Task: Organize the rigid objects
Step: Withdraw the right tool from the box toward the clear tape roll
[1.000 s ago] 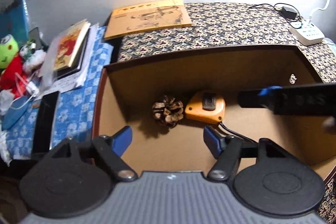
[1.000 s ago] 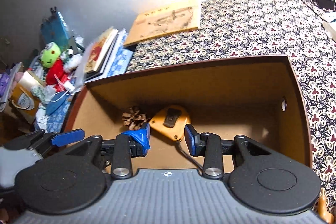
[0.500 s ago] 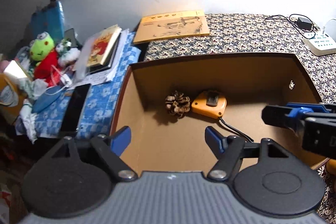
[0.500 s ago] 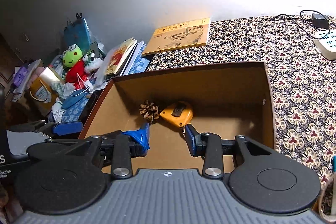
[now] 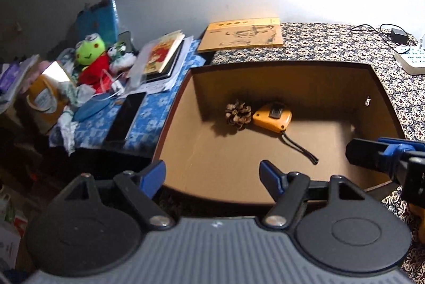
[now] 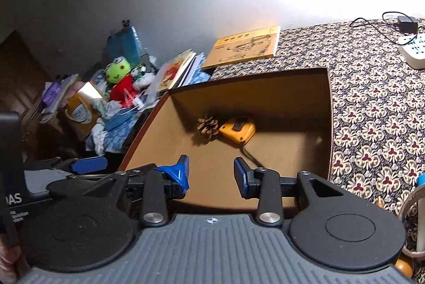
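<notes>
Box (image 5: 265, 177) ahead of my claws already holds a pinecone (image 5: 238, 113) and tape measure (image 5: 273, 117); left claw (image 5: 212, 175) and right claw (image 6: 211, 172) gape empty, more items presumably remaining.

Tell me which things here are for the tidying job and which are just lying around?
For the job: box, pine cone, yellow tape measure, left gripper, right gripper.

Lying about: frog toy, phone, yellow book, power strip.
</notes>
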